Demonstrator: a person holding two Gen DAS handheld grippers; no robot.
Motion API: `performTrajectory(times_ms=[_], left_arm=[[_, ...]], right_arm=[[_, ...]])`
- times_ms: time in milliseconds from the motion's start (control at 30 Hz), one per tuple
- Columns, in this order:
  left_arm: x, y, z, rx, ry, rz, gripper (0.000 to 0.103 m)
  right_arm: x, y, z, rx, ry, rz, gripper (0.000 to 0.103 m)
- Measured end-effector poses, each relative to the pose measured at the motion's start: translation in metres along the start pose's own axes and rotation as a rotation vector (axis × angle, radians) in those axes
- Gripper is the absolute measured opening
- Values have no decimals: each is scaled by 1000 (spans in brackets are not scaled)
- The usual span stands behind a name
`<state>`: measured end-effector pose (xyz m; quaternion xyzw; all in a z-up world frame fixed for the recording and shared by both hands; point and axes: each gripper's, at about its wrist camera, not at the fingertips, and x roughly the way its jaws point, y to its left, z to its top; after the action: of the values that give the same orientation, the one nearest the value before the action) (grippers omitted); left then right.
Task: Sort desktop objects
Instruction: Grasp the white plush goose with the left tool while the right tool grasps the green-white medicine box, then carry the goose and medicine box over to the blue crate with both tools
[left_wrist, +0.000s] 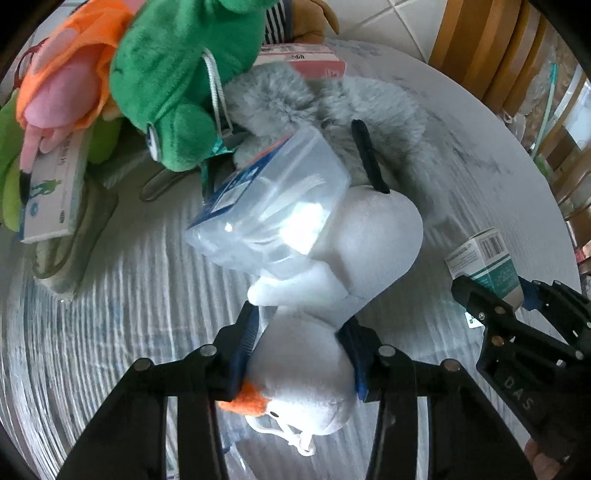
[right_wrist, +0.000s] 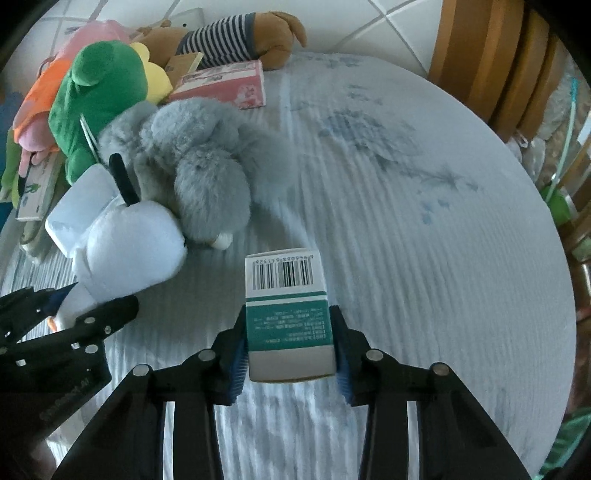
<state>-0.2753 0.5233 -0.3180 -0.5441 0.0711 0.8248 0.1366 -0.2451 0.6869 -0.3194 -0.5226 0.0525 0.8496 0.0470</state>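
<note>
My left gripper is shut on a white plush duck with an orange beak, held above the table. A clear plastic box rests against the duck's body. My right gripper is shut on a green and white carton with a barcode, just above the tablecloth. The carton and the right gripper also show at the right of the left wrist view. The duck and the left gripper's fingers show at the left of the right wrist view.
A grey furry plush, a green plush, an orange and pink plush, a striped brown plush, a pink box and a white box crowd the far left. Wooden chairs stand beyond the round table.
</note>
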Motion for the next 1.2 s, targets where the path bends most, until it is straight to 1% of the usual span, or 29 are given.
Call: performTrajectory(times_ms=[133,167,300,367,467,500,600,700,900,1000,1200], left_arm=[[-24,3,-3,-3,-38,1,43],[-30,13,2,-1,-48,1,43],[-60,19,-2,-5,-95,5,43],[-65,1,6,-15,-118,13,43],[-88,3,6,-35,-162,26,43],[-99,6,10,-42,-175,31,43],[-126,18,11,-70,-227,49,43],[-148,26,12,-104,-272,72,43],[-201,66,4,-180,-354,134,43],[-225,90,-3,-209,-389,153,43],[-259,142,-22,-273,-444,192,43]], right_arm=[[-19,0,0,2,-30,14,38],[-27,2,1,-1,-43,18,38],[-56,8,7,-13,-91,30,38],[-71,12,12,-22,-121,37,38],[-98,23,16,-48,-168,47,38],[-105,27,17,-55,-183,53,38],[-131,41,26,-83,-231,74,38],[-158,61,34,-128,-279,96,38],[-207,109,48,-215,-378,153,38],[-222,131,51,-250,-409,174,38],[-247,195,52,-324,-456,210,38]])
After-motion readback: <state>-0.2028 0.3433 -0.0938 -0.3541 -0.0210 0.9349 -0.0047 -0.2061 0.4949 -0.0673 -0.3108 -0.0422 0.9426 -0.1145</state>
